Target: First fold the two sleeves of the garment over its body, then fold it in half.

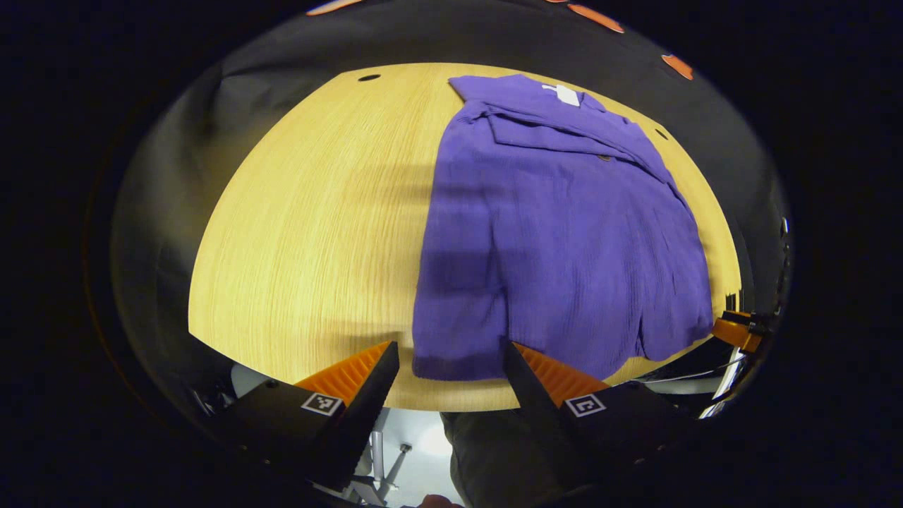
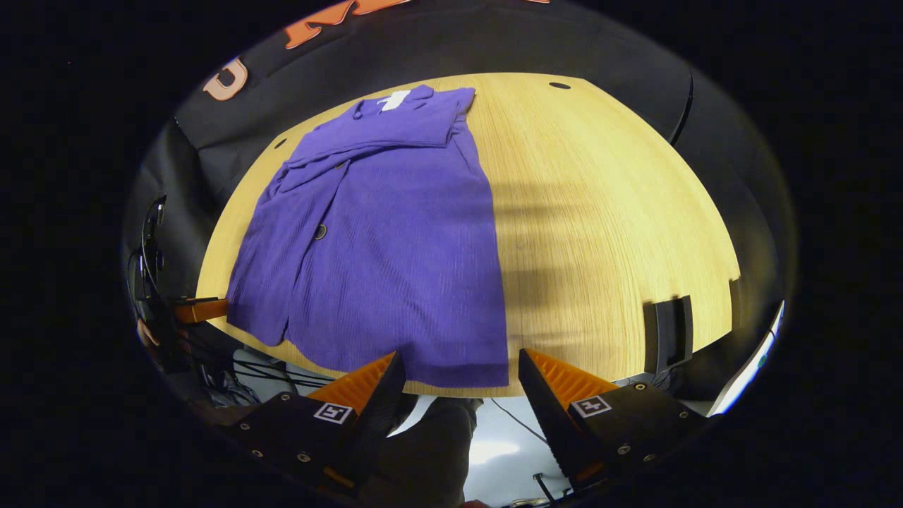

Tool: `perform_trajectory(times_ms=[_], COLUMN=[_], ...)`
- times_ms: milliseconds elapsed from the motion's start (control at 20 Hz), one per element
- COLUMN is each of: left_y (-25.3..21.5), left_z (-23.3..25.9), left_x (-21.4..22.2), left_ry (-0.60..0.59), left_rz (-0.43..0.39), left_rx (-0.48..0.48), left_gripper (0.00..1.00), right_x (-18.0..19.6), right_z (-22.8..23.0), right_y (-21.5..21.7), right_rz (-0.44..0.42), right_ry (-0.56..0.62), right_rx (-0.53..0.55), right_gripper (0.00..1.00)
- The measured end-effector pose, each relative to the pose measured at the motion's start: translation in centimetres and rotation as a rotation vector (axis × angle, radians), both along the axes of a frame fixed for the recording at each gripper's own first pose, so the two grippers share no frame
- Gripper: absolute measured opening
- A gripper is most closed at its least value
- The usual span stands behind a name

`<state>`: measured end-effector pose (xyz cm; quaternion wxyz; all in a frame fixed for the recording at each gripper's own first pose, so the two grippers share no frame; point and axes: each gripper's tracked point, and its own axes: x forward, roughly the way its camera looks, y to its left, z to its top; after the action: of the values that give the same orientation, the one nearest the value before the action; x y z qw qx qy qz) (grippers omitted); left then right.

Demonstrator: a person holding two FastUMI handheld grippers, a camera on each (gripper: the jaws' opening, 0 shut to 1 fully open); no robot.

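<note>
Left claw (image 1: 450, 367) apart, empty, at shirt's (image 1: 557, 233) near hem | right claw (image 2: 462, 377) apart, empty, at same hem | one shirt flat on desk (image 1: 310, 233), collar far | sleeves look folded in | next, likely: pinch both hem corners, carry to collar | two claws.

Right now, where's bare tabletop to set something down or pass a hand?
Left gripper view: bare wood of the table from the purple shirt's edge out to the rim. Right gripper view: bare wood on the shirt's other side, bordered near the front rim by a black clamp. Crowded: the shirt itself; both open grippers hover at its hem.
</note>
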<state>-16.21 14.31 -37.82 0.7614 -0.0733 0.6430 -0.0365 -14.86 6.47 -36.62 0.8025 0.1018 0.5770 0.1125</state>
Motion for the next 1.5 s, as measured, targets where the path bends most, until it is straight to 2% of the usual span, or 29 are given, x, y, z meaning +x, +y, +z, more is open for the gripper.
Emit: perform_trajectory(times_ms=[150, 550, 600, 650, 750, 800, 850, 900, 950, 1100, 1300, 1500], left_y=[-0.4, 0.3, -0.2, -0.7, -2.2, -1.9, -2.0, -2.6, -2.8, -2.6, -2.2, -1.8], left_z=[-0.7, -1.5, -1.6, -1.6, -1.8, -2.6, -2.1, -2.1, -2.2, -1.8, -0.8, 2.0], left_x=[-0.3, -0.3, 0.0, 0.3, 1.3, 1.0, 0.2, 0.9, 0.9, 1.1, 2.3, 4.4], left_ry=[0.074, 0.153, 0.161, 0.178, 0.221, 0.252, 0.283, 0.294, 0.306, 0.307, 0.292, 0.257], left_rz=[0.006, -0.077, -0.084, -0.081, -0.075, -0.057, -0.054, -0.059, -0.073, -0.116, -0.158, -0.211], left_rx=[-0.032, 0.054, 0.051, 0.05, 0.032, 0.032, 0.024, 0.007, -0.013, -0.065, -0.097, -0.125], left_gripper=[0.98, 0.93, 0.91, 0.8, 0.46, 0.35, 0.23, 0.23, 0.19, 0.12, 0.12, 0.12], right_x=[0.0, -1.0, -0.8, -0.9, -0.8, -0.6, -0.5, -0.4, -0.4, 0.1, 1.4, 3.3], right_z=[-0.7, -2.4, -2.6, -2.9, -2.9, -2.8, -2.9, -2.8, -2.9, -2.1, 0.1, 3.4], right_y=[0.4, 1.0, 0.7, 0.3, 1.0, 1.3, 1.4, 1.4, 1.5, 2.5, 3.0, 3.3], right_rz=[-0.003, 0.033, 0.045, 0.042, 0.012, -0.003, -0.002, -0.005, -0.015, -0.087, -0.16, -0.186], right_ry=[0.03, 0.102, 0.1, 0.105, 0.139, 0.148, 0.155, 0.156, 0.164, 0.189, 0.166, 0.13], right_rx=[0.006, -0.022, -0.044, -0.063, -0.041, -0.039, -0.04, -0.048, -0.046, -0.002, -0.009, -0.023], right_gripper=[0.97, 0.93, 0.88, 0.7, 0.42, 0.34, 0.21, 0.18, 0.13, 0.07, 0.05, 0.05])
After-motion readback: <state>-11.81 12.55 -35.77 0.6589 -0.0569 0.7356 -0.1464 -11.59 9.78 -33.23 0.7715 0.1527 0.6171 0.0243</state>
